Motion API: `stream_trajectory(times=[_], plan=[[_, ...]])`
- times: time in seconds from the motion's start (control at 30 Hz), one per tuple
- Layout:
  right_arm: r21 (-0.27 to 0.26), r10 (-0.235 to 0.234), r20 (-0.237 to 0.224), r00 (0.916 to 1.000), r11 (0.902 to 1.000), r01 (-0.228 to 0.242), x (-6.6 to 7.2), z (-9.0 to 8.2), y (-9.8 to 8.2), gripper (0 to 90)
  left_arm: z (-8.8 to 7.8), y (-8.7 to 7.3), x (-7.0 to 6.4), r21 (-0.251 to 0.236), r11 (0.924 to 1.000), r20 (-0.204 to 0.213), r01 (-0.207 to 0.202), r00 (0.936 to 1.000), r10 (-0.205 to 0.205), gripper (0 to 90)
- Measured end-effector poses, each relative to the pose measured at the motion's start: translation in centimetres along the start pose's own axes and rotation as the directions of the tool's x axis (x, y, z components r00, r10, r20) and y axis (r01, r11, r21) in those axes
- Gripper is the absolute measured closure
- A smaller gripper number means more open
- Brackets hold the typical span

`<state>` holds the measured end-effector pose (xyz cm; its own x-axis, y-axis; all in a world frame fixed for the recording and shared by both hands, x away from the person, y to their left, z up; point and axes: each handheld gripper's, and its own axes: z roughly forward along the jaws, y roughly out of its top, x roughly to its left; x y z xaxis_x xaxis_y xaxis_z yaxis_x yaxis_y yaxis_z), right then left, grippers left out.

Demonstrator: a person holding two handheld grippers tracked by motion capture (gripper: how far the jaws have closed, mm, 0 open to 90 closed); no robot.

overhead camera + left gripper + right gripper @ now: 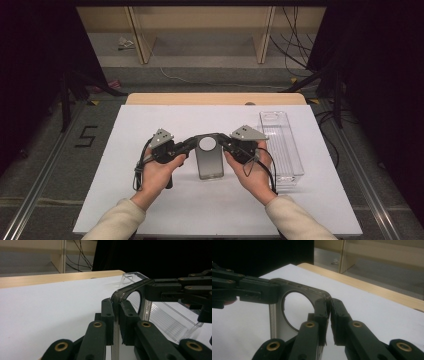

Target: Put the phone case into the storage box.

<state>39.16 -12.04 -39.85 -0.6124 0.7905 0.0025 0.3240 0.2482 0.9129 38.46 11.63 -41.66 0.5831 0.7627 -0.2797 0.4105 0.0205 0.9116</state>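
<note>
A translucent grey phone case (209, 161) with a round camera hole lies flat on the white sheet (145, 117). My left gripper (192, 141) is shut on its far left corner. My right gripper (223, 141) is shut on its far right corner. In the left gripper view my left gripper (117, 312) has its pads pressed on the case's rim (125, 291), and the right gripper's jaws reach in from the right. The right gripper view has my right gripper (329, 308) pinching the case's corner (297, 286), with the other gripper's jaws on the left.
A clear plastic box (281, 147) lies lengthwise just right of the case, close to the right hand; its open end (130, 277) faces away. The wooden table edge (215, 98) runs behind the sheet. Cables trail from both grippers.
</note>
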Motion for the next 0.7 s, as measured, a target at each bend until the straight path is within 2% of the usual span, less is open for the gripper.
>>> stream_trajectory(times=[0.23,0.47,0.6,0.7], plan=[[0.005,0.012,-0.001,0.9999,0.9999,-0.012,0.04,-0.13,0.04,85.0,0.02,-0.06,-0.03,0.004,1.0,-0.002,-0.005,1.0,0.005,82.5],[-0.004,0.026,0.009,0.9996,0.9997,-0.026,0.22,-0.42,0.26,85.3,-0.03,0.13,-0.35,0.006,0.9984,-0.01,-0.056,0.9984,0.056,79.8],[-0.009,0.022,0.009,0.9997,0.9997,-0.022,0.25,-0.5,0.35,85.2,0.1,0.16,-0.46,0.015,0.9972,0.004,-0.073,0.9973,0.073,65.2],[-0.011,0.029,0.015,0.9995,0.9995,-0.029,0.09,-0.51,0.35,85.3,0.1,0.21,-0.61,0.014,0.9944,0.011,-0.105,0.9944,0.105,52.5]])
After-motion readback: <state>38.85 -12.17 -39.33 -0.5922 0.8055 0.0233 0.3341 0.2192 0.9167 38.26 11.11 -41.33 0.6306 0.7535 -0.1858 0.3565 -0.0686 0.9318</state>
